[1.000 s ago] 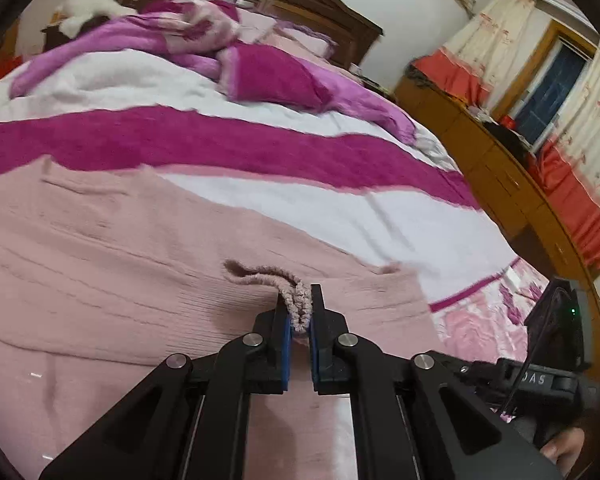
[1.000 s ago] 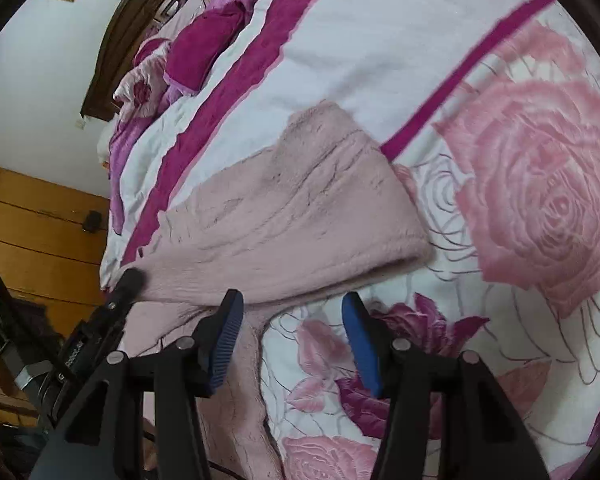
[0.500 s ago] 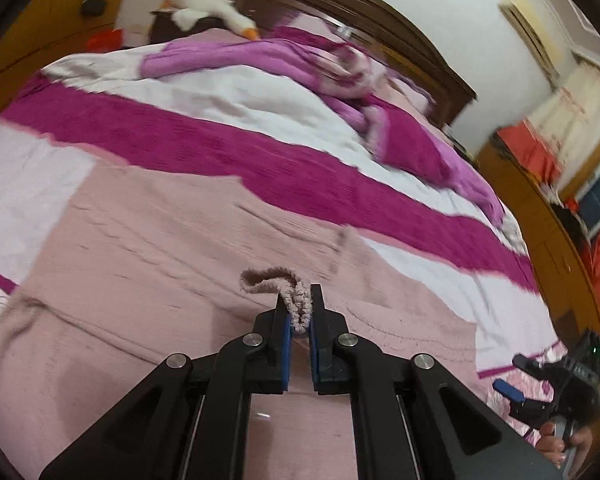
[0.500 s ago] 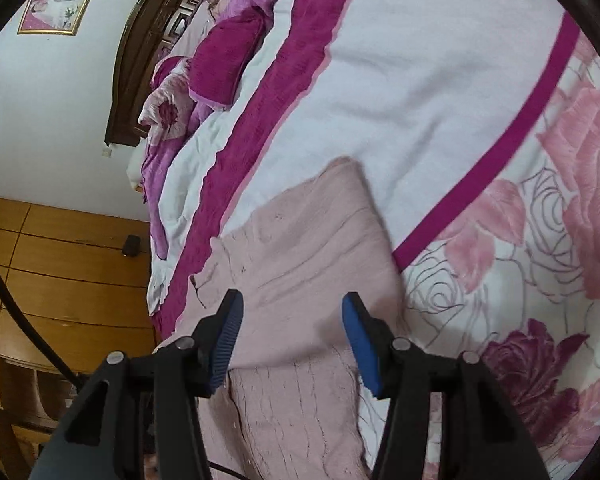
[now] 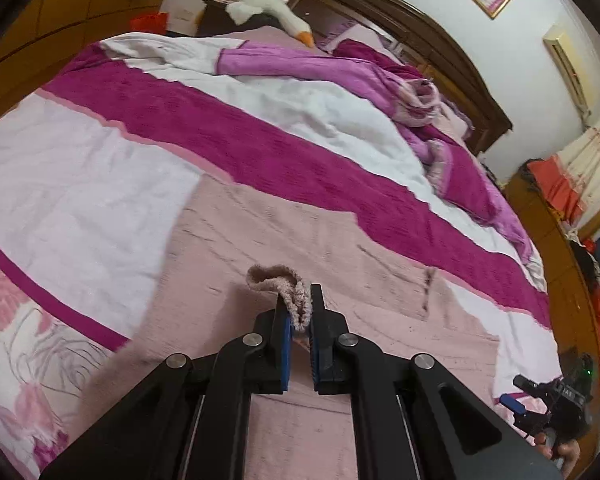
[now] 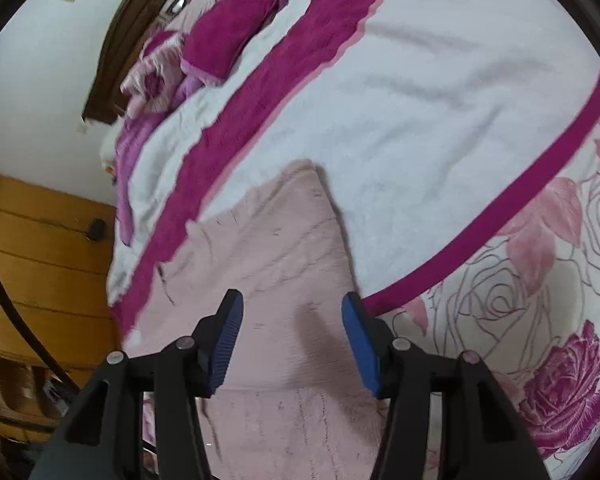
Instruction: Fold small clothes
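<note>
Pink knit garment (image 5: pixel 340 264) edge pinched in left claw (image 5: pixel 299 314); right claw (image 6: pixel 292 316) spread wide, holding nothing.

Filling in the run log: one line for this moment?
left gripper: shut on sweater edge | right gripper: open above sweater | bed: sweater partly folded

L wrist cam sits low, close over the pink sweater (image 5: pixel 300 240), facing up the bed (image 5: pixel 80 168) toward the headboard (image 5: pixel 400 20). R wrist cam looks down more steeply, near the same sweater (image 6: pixel 268 248); both share sweater, striped cover, headboard (image 6: pixel 116 64).
</note>
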Demonstrator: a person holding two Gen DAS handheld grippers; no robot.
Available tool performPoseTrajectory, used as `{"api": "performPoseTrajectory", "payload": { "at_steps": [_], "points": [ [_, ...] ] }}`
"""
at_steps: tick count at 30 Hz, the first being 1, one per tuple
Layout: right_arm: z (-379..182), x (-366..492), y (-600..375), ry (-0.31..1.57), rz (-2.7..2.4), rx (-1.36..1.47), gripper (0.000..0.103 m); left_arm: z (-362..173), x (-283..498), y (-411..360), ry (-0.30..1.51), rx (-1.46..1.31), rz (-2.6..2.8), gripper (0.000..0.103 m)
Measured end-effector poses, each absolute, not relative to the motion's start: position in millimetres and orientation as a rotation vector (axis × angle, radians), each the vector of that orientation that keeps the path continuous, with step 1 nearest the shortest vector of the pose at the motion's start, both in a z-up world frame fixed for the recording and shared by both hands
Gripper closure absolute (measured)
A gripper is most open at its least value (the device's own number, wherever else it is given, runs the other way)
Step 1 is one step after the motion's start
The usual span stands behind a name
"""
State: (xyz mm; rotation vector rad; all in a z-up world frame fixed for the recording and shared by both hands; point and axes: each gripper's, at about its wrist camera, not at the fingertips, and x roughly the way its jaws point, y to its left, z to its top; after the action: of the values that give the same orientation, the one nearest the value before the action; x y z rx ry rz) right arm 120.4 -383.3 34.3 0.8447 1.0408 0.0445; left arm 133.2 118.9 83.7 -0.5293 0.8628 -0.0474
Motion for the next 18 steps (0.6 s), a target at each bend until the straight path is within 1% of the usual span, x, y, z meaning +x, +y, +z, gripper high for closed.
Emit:
{"api": "performPoseTrajectory", "payload": {
  "at_steps": [5, 9, 13, 18],
  "points": [
    [19.0, 129.9, -365.8, 1.109, 0.045, 0.778, 0.048, 57.7, 141.0, 127.1, 0.968, -0.569, -0.002, 0.103],
    [16.0, 131.9, -361.3, 1.124, 0.026, 0.746, 0.048, 40.7, 133.7, 136.8, 1.026, -0.583, 0.037, 0.103],
    [25.3, 131.9, -358.8, 1.126, 0.014, 0.715, 0.048, 34.9, 101.2, 153.5, 1.009, -0.719, 0.021, 0.103],
    [54.4, 115.1, -343.5, 1.084, 0.039, 0.663, 0.048, 36.2, 52.0, 163.1, 1.052, -0.745, 0.047, 0.103]
  ]
}}
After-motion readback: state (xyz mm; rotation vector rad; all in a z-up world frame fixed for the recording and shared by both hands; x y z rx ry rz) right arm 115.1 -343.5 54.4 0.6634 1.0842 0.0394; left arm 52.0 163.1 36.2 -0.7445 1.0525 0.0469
